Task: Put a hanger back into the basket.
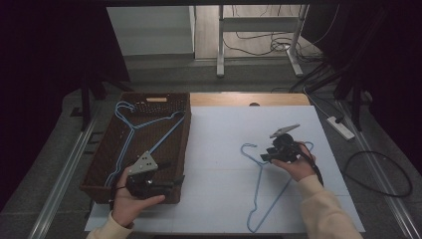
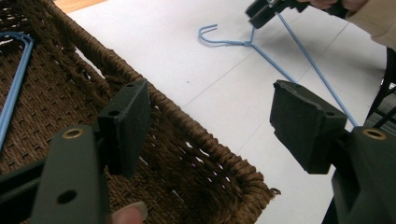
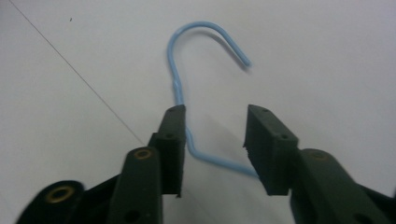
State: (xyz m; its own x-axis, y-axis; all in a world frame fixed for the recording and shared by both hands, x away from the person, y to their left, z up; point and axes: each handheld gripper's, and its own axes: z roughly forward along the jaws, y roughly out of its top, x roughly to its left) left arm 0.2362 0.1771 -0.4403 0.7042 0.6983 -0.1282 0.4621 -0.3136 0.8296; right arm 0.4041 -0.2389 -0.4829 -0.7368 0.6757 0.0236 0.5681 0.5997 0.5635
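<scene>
A blue wire hanger [image 1: 260, 179] lies flat on the white table cover [image 1: 224, 129], its hook [image 3: 175, 60] pointing left. My right gripper [image 1: 265, 154] hovers at the hanger's neck, jaws apart. In the right gripper view [image 3: 215, 121] the wire runs between the pads, close to the left one, and neither pad presses on it. A second blue hanger [image 1: 130, 130] lies inside the brown woven basket [image 1: 186, 144] at the left. My left gripper [image 1: 171, 175] stands open over the basket's near right corner [image 2: 212, 112], with nothing between its pads.
The basket's woven rim [image 2: 205, 144] runs just below the left jaws. A strip of bare wooden tabletop [image 1: 249, 99] shows behind the white cover. A power strip [image 1: 341, 127] and cables lie on the floor at the right.
</scene>
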